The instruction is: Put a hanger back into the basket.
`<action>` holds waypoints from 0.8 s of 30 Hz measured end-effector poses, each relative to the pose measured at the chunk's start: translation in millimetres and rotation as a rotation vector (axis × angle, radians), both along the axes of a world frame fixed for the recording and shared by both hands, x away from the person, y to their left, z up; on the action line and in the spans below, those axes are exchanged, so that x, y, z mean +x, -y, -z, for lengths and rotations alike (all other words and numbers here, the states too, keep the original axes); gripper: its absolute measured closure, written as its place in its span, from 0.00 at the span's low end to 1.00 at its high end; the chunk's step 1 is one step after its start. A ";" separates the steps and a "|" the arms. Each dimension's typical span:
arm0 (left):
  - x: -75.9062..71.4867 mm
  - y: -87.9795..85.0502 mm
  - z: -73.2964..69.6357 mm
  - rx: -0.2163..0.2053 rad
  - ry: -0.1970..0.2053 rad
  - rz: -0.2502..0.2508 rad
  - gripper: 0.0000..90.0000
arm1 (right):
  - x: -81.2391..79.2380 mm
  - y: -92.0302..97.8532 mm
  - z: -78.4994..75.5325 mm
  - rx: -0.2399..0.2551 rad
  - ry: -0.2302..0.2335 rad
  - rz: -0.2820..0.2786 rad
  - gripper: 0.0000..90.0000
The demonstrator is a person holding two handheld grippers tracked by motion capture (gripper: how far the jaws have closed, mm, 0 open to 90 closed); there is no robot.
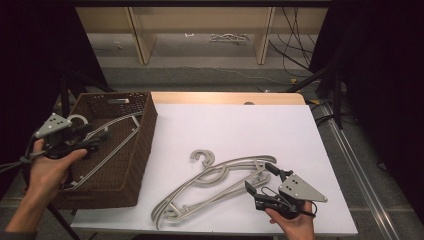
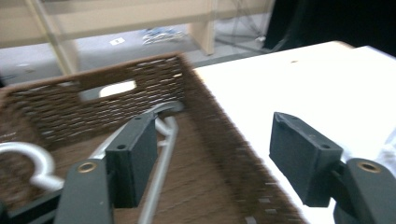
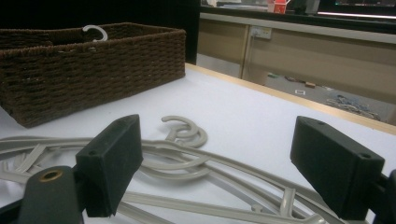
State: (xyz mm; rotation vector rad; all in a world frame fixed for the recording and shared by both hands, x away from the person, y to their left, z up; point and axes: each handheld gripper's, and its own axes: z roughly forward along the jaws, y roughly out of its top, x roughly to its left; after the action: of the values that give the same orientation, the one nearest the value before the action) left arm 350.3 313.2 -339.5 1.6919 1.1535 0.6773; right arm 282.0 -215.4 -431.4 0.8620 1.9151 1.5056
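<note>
A woven basket [image 1: 131, 165] sat under the left gripper [image 1: 92, 140], whose jaws stood apart over the hanger [image 1: 112, 142] lying inside (near the rim). The right gripper [image 1: 260, 181], jaws apart and empty, straddled the stacked hangers [image 1: 215, 182] on open white table [image 1: 240, 130].

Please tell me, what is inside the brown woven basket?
Inside the basket a grey hanger lies, its hook near the left gripper. That gripper and the near wall cover part of the floor.
</note>
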 end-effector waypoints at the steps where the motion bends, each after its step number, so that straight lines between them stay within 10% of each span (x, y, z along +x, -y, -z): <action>1: -3.4 5.9 0.0 -0.007 0.006 0.013 0.35 | -0.1 0.0 0.0 -0.002 0.000 0.000 0.20; 20: -29.3 85.5 24.4 -0.051 0.068 0.218 0.30 | -0.1 1.1 -0.8 0.002 0.012 -0.007 0.20; 24: -29.0 93.6 33.1 -0.006 0.076 0.259 0.29 | -0.4 1.5 -1.3 -0.001 0.008 -0.005 0.20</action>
State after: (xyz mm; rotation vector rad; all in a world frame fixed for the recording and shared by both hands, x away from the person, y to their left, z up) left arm 321.3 219.7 -372.6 1.7561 0.8631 0.5695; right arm 281.6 -216.9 -430.1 0.8500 1.9131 1.5086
